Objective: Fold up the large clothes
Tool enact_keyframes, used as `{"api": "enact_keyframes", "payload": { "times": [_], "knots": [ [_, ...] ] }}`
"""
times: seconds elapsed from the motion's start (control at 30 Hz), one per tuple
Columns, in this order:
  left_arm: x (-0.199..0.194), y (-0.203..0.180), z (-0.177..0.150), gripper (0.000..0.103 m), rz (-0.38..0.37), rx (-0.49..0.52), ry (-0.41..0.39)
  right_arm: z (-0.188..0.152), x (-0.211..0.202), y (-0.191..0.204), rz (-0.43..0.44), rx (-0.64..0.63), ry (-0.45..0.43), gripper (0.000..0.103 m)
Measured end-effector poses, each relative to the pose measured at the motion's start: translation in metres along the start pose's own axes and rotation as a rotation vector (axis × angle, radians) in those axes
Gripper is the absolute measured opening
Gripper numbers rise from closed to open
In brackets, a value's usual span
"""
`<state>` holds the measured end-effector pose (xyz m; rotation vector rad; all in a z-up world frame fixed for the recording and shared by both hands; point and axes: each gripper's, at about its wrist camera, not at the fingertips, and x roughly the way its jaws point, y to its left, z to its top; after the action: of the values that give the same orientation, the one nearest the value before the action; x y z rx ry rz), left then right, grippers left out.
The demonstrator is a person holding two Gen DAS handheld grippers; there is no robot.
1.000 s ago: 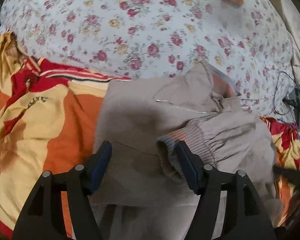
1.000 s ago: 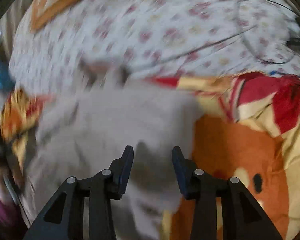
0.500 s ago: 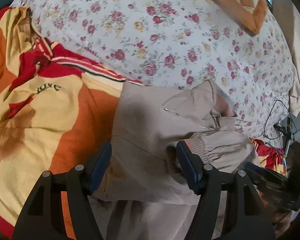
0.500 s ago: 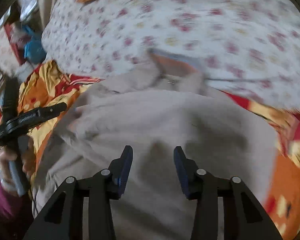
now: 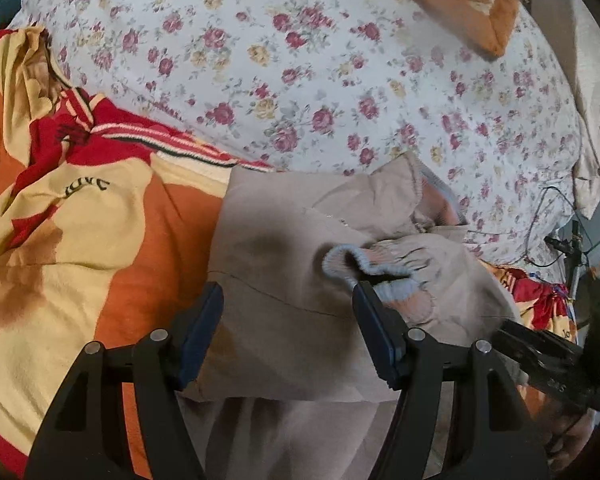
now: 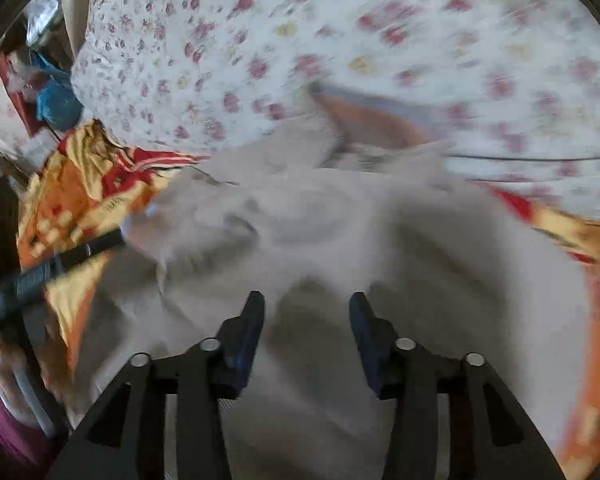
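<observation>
Now, here is how that moment stood:

Garment: the beige jacket (image 5: 284,280) lay on the bed, on the orange and yellow blanket (image 5: 80,240), its collar end reaching the flowered sheet (image 5: 340,80) farther back.

What changed: half a second before, the sleeve lay with its ribbed cuff (image 5: 352,264) pointing toward my left gripper; at this moment the cuff had turned up and its pale lining showed, folded in across the chest. I judged the sleeve fold as nearly laid, though loosely.

Left gripper (image 5: 288,336): I held it fairly wide, nothing pinched; the inner pad sat just beside the cuff, the other pad over the jacket's left edge.

Right gripper (image 6: 306,328): its jaws had just been opening, and stood at a middling gap over the jacket's body with no cloth between the pads. I took that as a release after dragging the sleeve over.

Meaning for the task: one sleeve seemed in; the lower body toward me was not yet folded, as far as I could tell.

Edges: the jacket's left side edge lay straight on the blanket; the right side was bunched, and the right view was too blurred to read its hem.

Room: open blanket lay to the left of the jacket, open sheet behind it. A black cable (image 5: 540,216) trailed at the bed's far right edge, well apart from the cuff but worth avoiding.
</observation>
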<state>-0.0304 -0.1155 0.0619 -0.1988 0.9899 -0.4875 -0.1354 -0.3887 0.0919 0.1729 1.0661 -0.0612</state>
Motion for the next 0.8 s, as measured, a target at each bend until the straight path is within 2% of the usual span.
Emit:
{"api": "enact_keyframes", "payload": {
  "times": [0.07,0.13,0.2,0.23,0.27,0.4,0.5,0.57,0.63,0.67,0.73,0.8],
  "knots": [
    [-0.005,-0.006,0.001,0.066,-0.015,0.012,-0.013,-0.016,-0.022,-0.024,-0.050,0.018,-0.028,0.052],
    [-0.008,-0.015,0.001,0.066,-0.026,0.036,-0.019,-0.028,-0.026,-0.048,-0.108,0.061,-0.019,0.055],
    [-0.006,-0.025,0.001,0.068,-0.018,0.058,-0.023,-0.038,-0.005,-0.075,-0.152,0.110,0.070,0.054],
    [-0.003,-0.033,0.000,0.068,-0.004,0.080,-0.014,-0.047,0.010,-0.087,-0.150,0.138,0.127,0.054],
    [0.000,-0.039,-0.002,0.069,0.002,0.100,-0.005,-0.054,0.017,-0.094,-0.129,0.163,0.142,0.054],
    [0.025,-0.057,-0.008,0.069,0.061,0.168,0.072,-0.047,-0.003,-0.087,-0.114,0.168,0.081,0.055],
    [0.043,-0.049,-0.010,0.070,0.163,0.124,0.089,-0.042,-0.025,-0.081,-0.100,0.172,-0.002,0.056],
    [0.054,-0.040,-0.011,0.078,0.199,0.101,0.117,-0.042,-0.016,-0.083,-0.124,0.175,0.016,0.061],
    [0.056,-0.035,-0.012,0.080,0.195,0.089,0.112,-0.048,0.014,-0.092,-0.155,0.201,0.095,0.061],
    [0.054,-0.035,-0.012,0.080,0.192,0.090,0.114,-0.053,0.025,-0.097,-0.137,0.219,0.128,0.062],
    [0.043,-0.037,-0.014,0.079,0.186,0.103,0.118,-0.053,0.016,-0.095,-0.135,0.219,0.100,0.063],
    [0.030,-0.038,-0.017,0.079,0.193,0.125,0.105,-0.053,-0.007,-0.093,-0.090,0.229,0.065,0.063]
  ]
}}
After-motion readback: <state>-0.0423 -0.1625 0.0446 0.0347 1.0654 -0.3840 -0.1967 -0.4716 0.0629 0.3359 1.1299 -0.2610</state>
